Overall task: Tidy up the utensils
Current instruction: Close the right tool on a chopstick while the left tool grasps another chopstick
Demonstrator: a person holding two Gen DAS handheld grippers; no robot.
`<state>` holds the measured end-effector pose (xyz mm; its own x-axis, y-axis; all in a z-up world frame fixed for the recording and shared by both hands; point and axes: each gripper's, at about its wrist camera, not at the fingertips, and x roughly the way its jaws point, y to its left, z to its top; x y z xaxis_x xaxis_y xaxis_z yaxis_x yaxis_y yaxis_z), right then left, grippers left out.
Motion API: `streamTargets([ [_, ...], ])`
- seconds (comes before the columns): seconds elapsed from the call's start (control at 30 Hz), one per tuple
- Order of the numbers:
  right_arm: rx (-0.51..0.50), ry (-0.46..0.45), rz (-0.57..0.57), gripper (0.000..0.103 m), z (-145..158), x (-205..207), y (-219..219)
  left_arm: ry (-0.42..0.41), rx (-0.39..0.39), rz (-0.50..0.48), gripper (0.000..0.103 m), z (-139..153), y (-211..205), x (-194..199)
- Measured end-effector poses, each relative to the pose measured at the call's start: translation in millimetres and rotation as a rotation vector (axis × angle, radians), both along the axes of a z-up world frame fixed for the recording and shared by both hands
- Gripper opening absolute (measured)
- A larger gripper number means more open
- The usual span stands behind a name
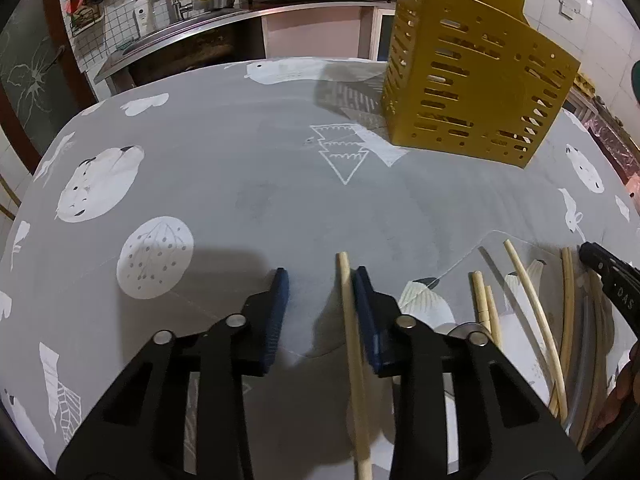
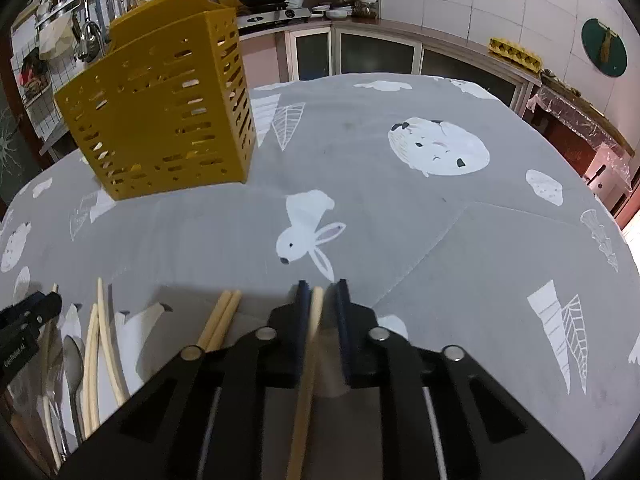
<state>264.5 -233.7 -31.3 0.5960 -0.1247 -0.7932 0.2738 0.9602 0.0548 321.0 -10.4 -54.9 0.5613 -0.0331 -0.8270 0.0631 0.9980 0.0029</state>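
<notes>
In the left wrist view, my left gripper [image 1: 320, 276] stands open near the table's front. A pale wooden chopstick [image 1: 352, 340] lies between its blue pads, against the right pad, with a wide gap to the left pad. In the right wrist view, my right gripper [image 2: 322, 286] is shut on another pale chopstick [image 2: 308, 360], which runs back between its narrow jaws. A yellow slotted utensil holder [image 1: 472, 80] [image 2: 160, 100] stands upright farther back on the table. Each gripper shows at the edge of the other's view: the right gripper [image 1: 604, 276] and the left gripper [image 2: 28, 316].
Several loose chopsticks [image 1: 528, 300] [image 2: 100, 340] and a metal spoon [image 2: 74, 356] lie between the two grippers on a clear sheet. The table has a grey cloth [image 2: 400, 220] with white prints. Kitchen counters and a stove stand behind it.
</notes>
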Motion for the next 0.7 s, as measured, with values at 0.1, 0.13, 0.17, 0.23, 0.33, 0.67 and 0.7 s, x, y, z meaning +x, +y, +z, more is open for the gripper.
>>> streamTargets([
  [0.1, 0.002, -0.004, 0.002, 0.008, 0.0, 1.6, 0.3, -0.004, -0.004, -0.001, 0.022, -0.1, 0.0, 0.3],
  [0.13, 0.003, -0.007, 0.003, 0.007, 0.0, 1.6, 0.0, -0.007, -0.002, -0.003, 0.02, -0.2, -0.5, 0.2],
  [0.17, 0.007, -0.01, 0.003, 0.007, 0.2, 1.6, -0.5, -0.009, 0.0, -0.006, 0.017, -0.3, -1.0, 0.1],
  [0.23, 0.022, -0.019, 0.007, 0.007, 1.8, 1.1, -2.1, -0.013, 0.0, -0.01, 0.011, 0.1, -1.1, -0.4],
  [0.33, 0.039, -0.044, 0.007, 0.007, 7.8, -2.0, -5.2, -0.01, -0.021, -0.005, 0.006, 1.0, 1.8, 1.1],
  [0.67, 0.056, -0.155, 0.04, 0.007, 40.3, -14.6, -6.5, -0.043, -0.069, 0.005, 0.005, 15.5, 10.5, -4.9],
  [0.7, 0.055, -0.168, 0.043, 0.007, 44.5, -15.9, -6.2, -0.061, -0.074, 0.005, 0.005, 21.1, 11.4, -7.5],
])
